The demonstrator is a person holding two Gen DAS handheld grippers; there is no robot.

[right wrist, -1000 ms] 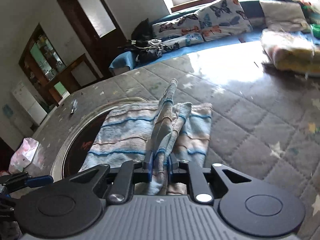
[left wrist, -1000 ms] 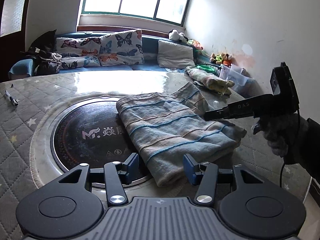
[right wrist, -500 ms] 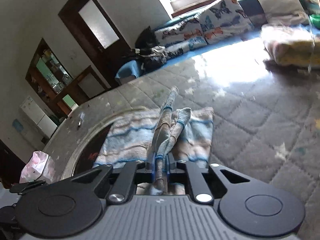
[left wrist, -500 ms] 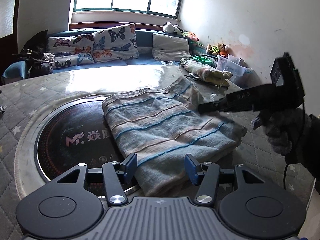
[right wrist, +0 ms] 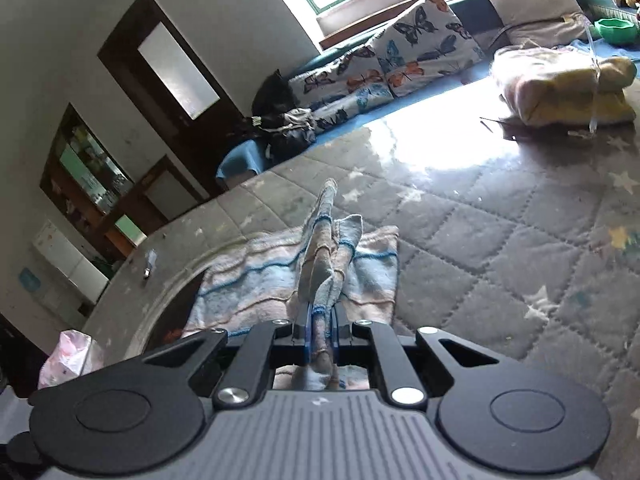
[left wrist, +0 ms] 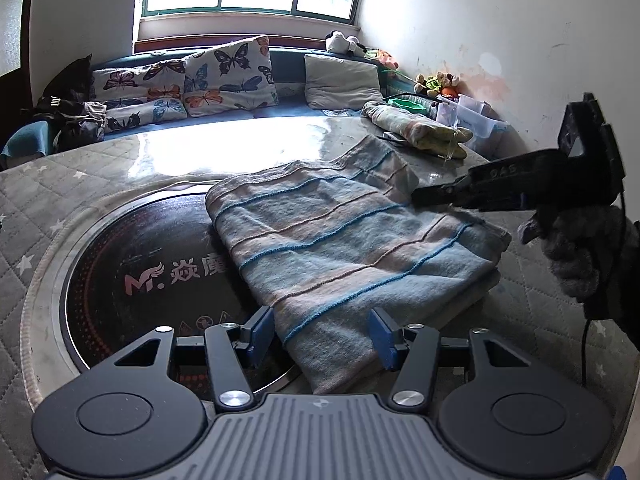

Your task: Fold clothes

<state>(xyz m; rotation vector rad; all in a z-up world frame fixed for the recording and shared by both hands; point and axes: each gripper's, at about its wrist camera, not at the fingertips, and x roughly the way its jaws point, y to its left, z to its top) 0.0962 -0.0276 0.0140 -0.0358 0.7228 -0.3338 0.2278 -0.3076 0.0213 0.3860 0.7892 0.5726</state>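
Observation:
A blue and beige striped garment (left wrist: 340,240) lies folded on the round table, partly over the dark cooktop disc (left wrist: 152,264). My left gripper (left wrist: 322,336) is open, its blue pads either side of the garment's near corner. My right gripper (right wrist: 322,316) is shut on the garment's (right wrist: 320,264) far right edge and lifts a bunched ridge of it. It shows in the left wrist view (left wrist: 420,196) at the cloth's right side, held by a gloved hand.
A folded yellow and pink cloth pile (left wrist: 416,126) lies at the table's far right, also in the right wrist view (right wrist: 560,88). A sofa with butterfly cushions (left wrist: 224,76) runs behind. A small pen-like object (right wrist: 149,266) lies on the quilted table cover (right wrist: 500,248).
My left gripper has moved closer over the garment's near corner. My right gripper has lifted the pinched edge a little higher, staying shut.

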